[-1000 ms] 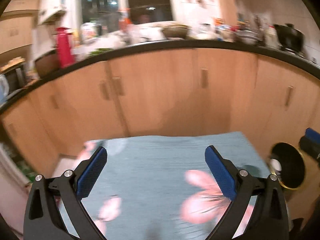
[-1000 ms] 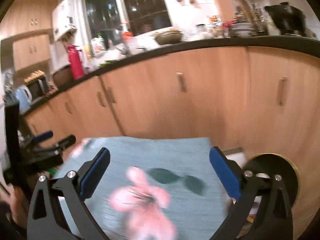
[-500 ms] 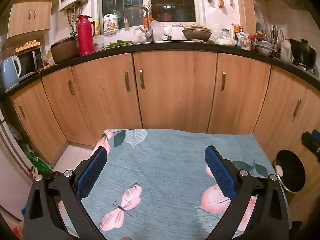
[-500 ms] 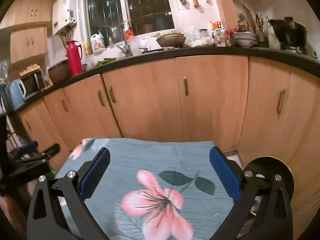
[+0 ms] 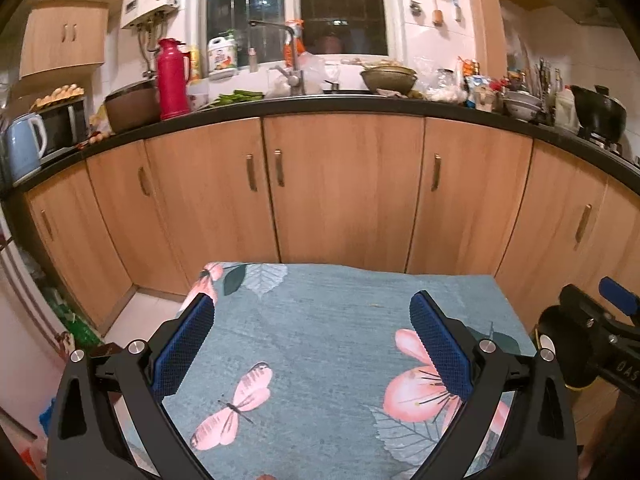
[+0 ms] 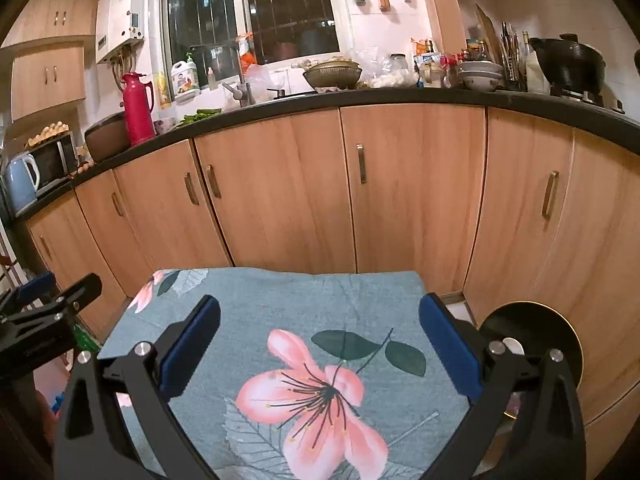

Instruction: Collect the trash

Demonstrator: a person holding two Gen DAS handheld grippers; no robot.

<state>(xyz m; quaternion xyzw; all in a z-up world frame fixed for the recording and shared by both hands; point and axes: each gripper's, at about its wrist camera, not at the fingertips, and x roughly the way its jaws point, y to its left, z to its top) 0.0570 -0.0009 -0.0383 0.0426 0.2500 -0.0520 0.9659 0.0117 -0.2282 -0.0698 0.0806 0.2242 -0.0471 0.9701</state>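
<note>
My left gripper (image 5: 312,344) is open and empty above a small table covered with a blue floral cloth (image 5: 320,332). My right gripper (image 6: 320,344) is open and empty above the same cloth (image 6: 288,304). A round black bin with a gold rim (image 6: 532,344) stands on the floor to the right of the table, with something white inside it (image 6: 514,346). The bin is mostly hidden behind the right gripper in the left wrist view. No loose trash shows on the cloth, only a tiny speck (image 5: 374,305).
Wooden cabinets (image 5: 344,184) under a black counter (image 5: 320,106) stand just beyond the table. The counter carries a red thermos (image 5: 172,78), a kettle (image 5: 22,146), bowls and a black pot (image 5: 598,114). Floor clutter lies at the left (image 5: 68,320).
Both views have tilted up and steadied from a blurred swing. The right gripper has come closer at the right edge of the left wrist view. Both grippers stay open.
</note>
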